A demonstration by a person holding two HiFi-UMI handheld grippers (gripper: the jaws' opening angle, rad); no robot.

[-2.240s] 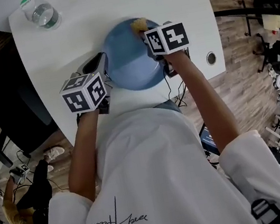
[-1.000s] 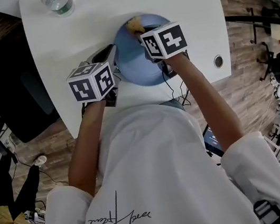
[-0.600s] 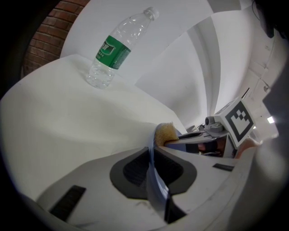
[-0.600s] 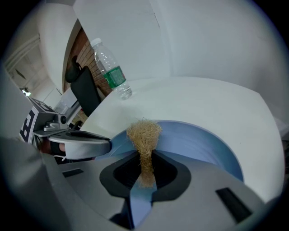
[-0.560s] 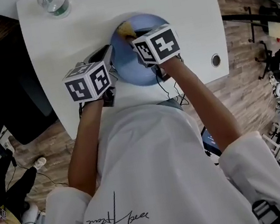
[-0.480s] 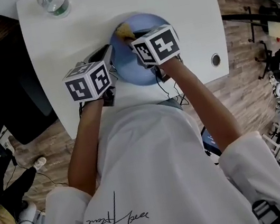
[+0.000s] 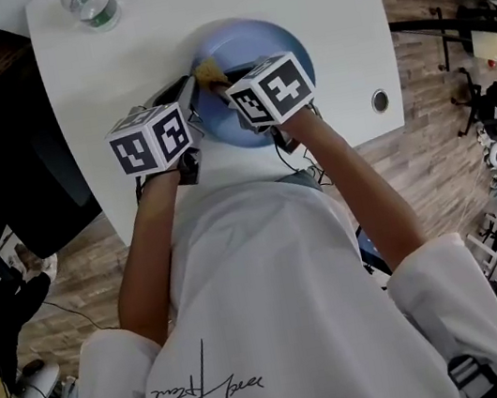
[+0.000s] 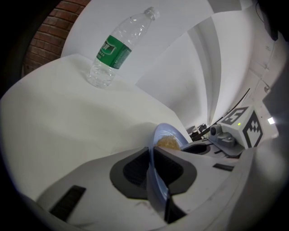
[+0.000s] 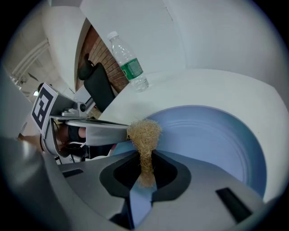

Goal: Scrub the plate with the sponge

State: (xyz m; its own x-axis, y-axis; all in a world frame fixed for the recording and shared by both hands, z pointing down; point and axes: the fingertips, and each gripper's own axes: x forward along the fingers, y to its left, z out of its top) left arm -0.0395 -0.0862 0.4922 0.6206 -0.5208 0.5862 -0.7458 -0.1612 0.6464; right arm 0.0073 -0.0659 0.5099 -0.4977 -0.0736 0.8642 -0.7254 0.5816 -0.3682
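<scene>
Plate (image 7: 259, 44), blue, stiff, likely slick: lies on white surface (image 7: 195, 2), left rim clamped in left claw (image 8: 152, 158); sponge (image 9: 144, 133), tan fibrous tuft, light and soft, tail pinched in closed right claw (image 9: 143, 173), head at plate's left rim.

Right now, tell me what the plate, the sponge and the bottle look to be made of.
Plate: smooth pale blue, thin rim, soft sheen, moulded rings; probably plastic, possibly glazed ceramic.
Sponge: tan, wiry tangled fibres; loofah-like plant fibre by the look.
Bottle: clear see-through plastic with a green label.
</scene>
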